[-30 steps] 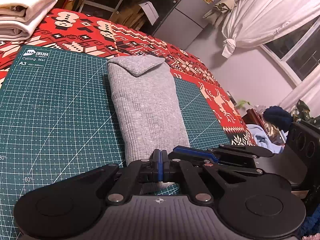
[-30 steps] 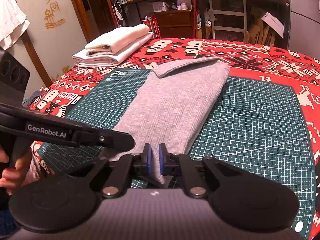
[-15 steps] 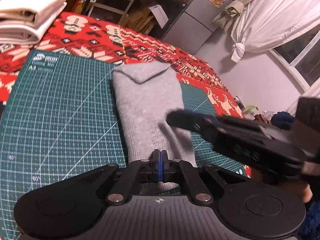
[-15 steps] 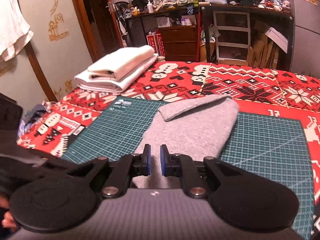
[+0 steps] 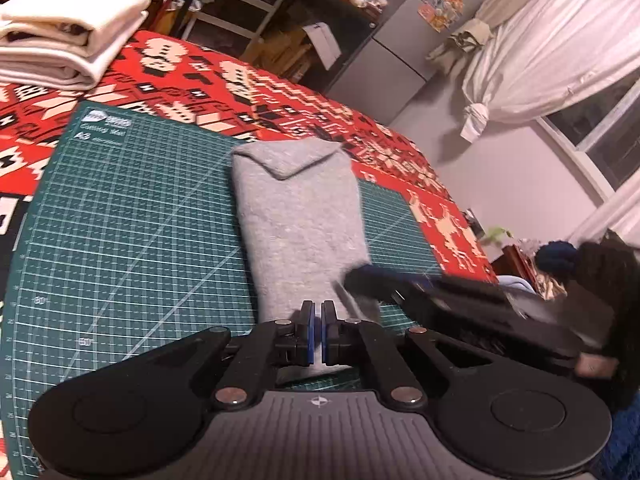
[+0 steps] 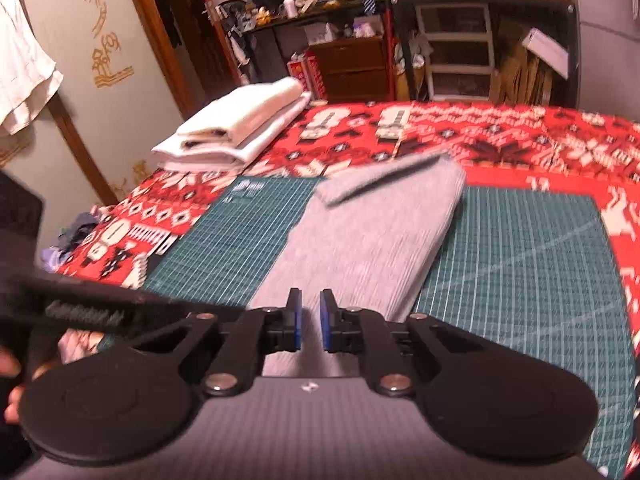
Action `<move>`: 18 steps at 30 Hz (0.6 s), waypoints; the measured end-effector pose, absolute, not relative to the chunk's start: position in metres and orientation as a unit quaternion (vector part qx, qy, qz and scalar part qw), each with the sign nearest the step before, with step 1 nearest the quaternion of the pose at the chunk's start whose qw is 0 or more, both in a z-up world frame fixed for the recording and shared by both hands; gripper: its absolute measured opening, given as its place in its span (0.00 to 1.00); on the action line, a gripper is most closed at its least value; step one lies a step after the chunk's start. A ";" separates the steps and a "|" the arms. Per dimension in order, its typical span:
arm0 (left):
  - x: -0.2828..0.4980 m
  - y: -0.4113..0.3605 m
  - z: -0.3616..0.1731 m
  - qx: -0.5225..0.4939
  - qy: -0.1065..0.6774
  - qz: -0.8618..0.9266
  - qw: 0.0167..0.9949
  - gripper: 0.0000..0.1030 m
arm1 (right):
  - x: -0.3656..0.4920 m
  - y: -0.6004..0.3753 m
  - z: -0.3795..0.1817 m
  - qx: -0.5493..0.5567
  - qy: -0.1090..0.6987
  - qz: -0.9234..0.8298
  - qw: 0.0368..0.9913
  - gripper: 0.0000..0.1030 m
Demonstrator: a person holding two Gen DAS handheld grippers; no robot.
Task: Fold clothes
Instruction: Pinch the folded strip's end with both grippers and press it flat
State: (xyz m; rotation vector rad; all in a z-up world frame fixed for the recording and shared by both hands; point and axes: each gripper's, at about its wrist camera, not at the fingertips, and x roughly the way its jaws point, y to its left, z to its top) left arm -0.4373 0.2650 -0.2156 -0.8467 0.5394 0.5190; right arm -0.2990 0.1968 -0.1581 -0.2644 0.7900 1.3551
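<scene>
1. Left wrist view: left tongs [image 5: 317,334] at bottom centre, blue pads parted by a narrow gap, released, holding nothing; the near end of the grey garment [image 5: 300,224] lies just under and behind them.
2. Same view: garment is a long folded strip running from centre frame down to the tongs, with a flap folded over at its far end. It lies on a green cutting mat [image 5: 120,220].
3. Same view: right tongs [image 5: 360,280] come in from the right, blurred, tip at the garment's near right edge; whether it touches, cannot tell.
4. Same view: red patterned cloth [image 5: 280,96] covers the worktop under the mat; stack of white folded clothes [image 5: 68,52] upper left; white curtain [image 5: 532,60] upper right.
5. Right wrist view: right tongs [image 6: 311,326] bottom centre, pads clearly apart, released, empty, over the near end of the grey garment [image 6: 372,236].
6. Same view: garment in centre frame on the mat [image 6: 520,264], flap at the far end; white stack [image 6: 240,128] upper left of centre; left tongs' arm blurred at left edge.
</scene>
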 end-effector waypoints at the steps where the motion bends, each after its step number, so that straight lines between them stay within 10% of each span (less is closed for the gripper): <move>1: -0.438 0.266 -0.217 -0.404 0.257 0.249 0.842 0.03 | -0.300 0.196 -0.163 -0.127 0.358 0.605 0.699 0.10; 18: -0.446 0.253 -0.209 -0.387 0.307 0.251 0.832 0.03 | -0.301 0.160 -0.163 -0.130 0.391 0.594 0.691 0.11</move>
